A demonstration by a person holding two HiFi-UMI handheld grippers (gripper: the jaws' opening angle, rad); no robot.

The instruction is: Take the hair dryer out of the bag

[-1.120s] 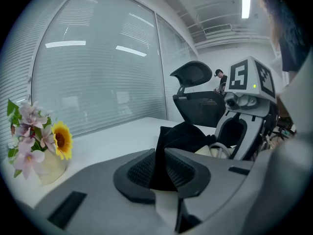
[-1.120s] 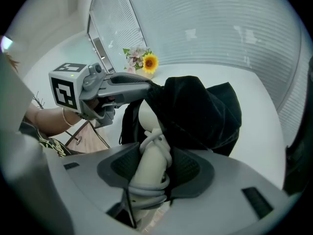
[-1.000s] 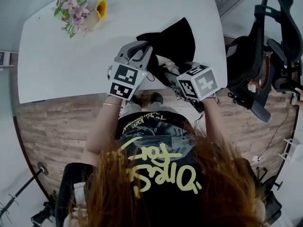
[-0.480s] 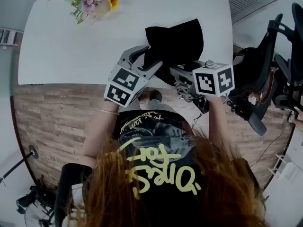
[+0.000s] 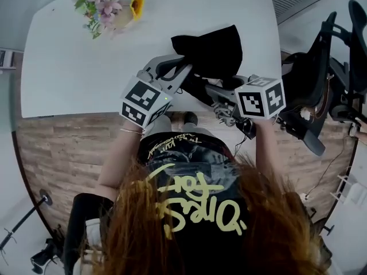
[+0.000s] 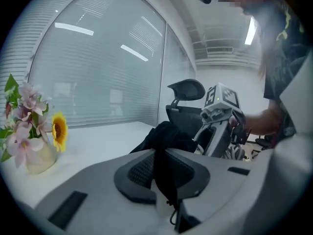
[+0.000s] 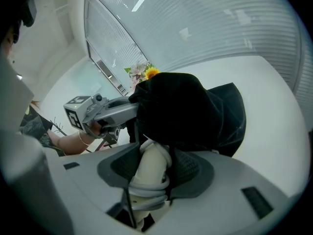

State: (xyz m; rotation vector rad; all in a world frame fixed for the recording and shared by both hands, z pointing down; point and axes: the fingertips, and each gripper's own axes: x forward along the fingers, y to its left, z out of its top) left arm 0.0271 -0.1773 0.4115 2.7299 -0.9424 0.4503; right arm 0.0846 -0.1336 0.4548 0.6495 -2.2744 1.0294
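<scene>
Pinching black bag (image 5: pixel 213 49) fabric with my left claw (image 6: pixel 164 166), its jaws having just snapped closed on the cloth, at centre of the head view by the near edge of the white table (image 5: pixel 80 67). My right claw (image 7: pixel 155 154) is clamped on the hair dryer (image 7: pixel 146 176) by its cream handle, with the cord wound round it. The rest of the dryer is hidden inside the bag. Flower vase (image 5: pixel 109 11) upper left, well apart.

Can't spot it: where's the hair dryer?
Right gripper view: the cream plastic hair dryer is clamped in the right tool, its top inside the black cloth bag.
</scene>
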